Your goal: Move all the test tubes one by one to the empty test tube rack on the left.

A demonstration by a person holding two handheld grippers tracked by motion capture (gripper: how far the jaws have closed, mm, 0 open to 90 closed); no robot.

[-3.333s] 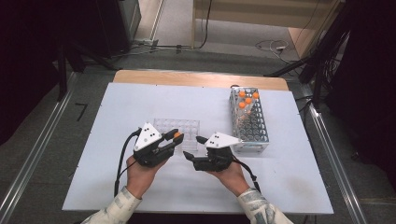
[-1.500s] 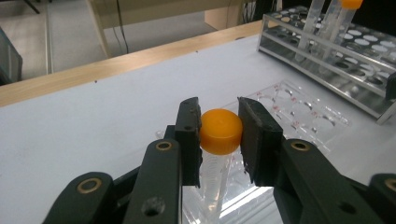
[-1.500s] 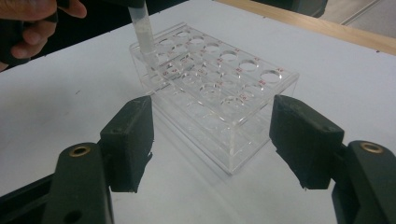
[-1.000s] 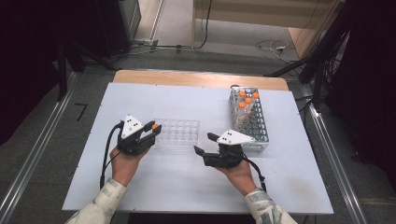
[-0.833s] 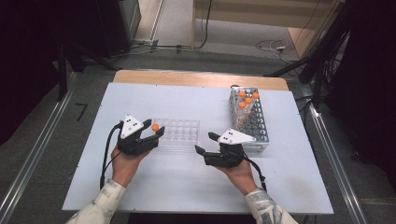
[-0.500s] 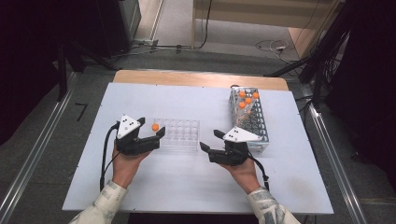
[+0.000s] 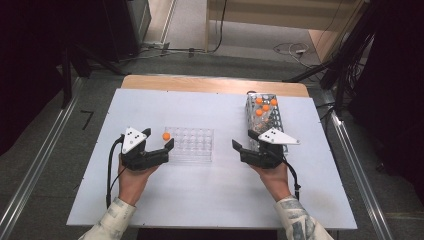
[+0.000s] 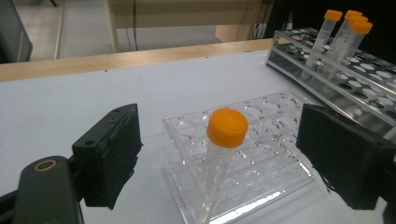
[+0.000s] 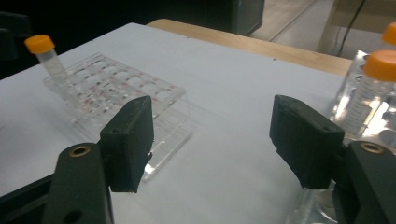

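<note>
An orange-capped tube (image 8: 219,154) stands tilted in the left end hole of the clear plastic rack (image 8: 271,172), also seen from above as tube (image 7: 166,135) in rack (image 7: 192,145). My left gripper (image 7: 159,139) is open. Its jaws have just been opening and stand well apart on either side of the tube, with neither pad (image 8: 114,154) touching it. My right gripper (image 7: 244,141) is open and empty, just left of the wire rack (image 7: 267,120) that holds several orange-capped tubes (image 7: 262,106).
The white table top (image 7: 215,195) ends in a wooden strip (image 7: 210,84) at the far edge. From the right gripper view, the clear rack (image 9: 126,88) lies ahead to the left, and a capped tube (image 9: 373,88) in the wire rack stands close on the right.
The left jaws opened and let go of the tube, which now stands in the clear rack. The right hand moved to the right, closer to the wire rack.
</note>
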